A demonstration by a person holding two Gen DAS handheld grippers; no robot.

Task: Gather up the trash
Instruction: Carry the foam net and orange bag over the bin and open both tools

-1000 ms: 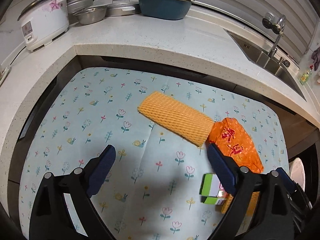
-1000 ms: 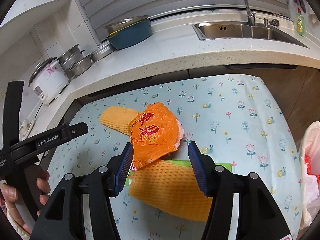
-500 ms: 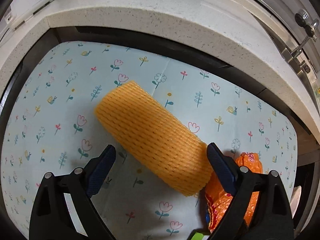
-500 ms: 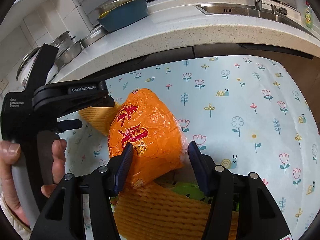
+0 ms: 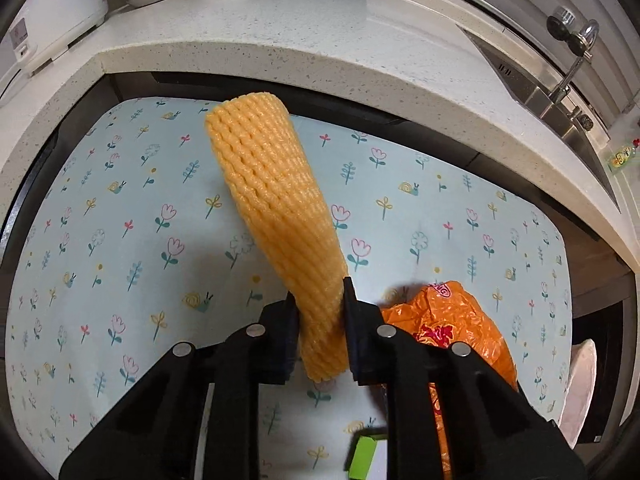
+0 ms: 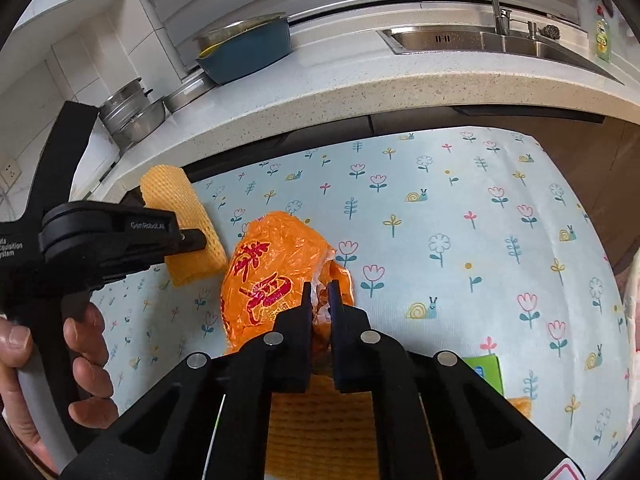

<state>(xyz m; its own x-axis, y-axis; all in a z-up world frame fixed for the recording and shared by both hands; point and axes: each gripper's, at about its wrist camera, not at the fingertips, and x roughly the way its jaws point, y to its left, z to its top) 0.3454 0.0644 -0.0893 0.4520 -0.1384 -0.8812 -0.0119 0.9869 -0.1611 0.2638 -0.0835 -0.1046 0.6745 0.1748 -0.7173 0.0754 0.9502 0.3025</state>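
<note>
While my left tool (image 5: 320, 312) pinches the yellow foam net (image 5: 272, 208) and my right tool (image 6: 320, 300) pinches the orange bag (image 6: 272, 276), I judge both next need lifting off the desk (image 5: 440, 216).

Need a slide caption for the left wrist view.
Left tongs shut on orange foam net sleeve, above floral tablecloth; crumpled orange plastic bag alongside.

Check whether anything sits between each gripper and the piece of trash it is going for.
Nothing visible does. The left gripper is shut on the near end of the yellow foam net, with no gap between. The right gripper is pinched on the edge of the orange plastic bag, which lies on the flowered cloth.
</note>
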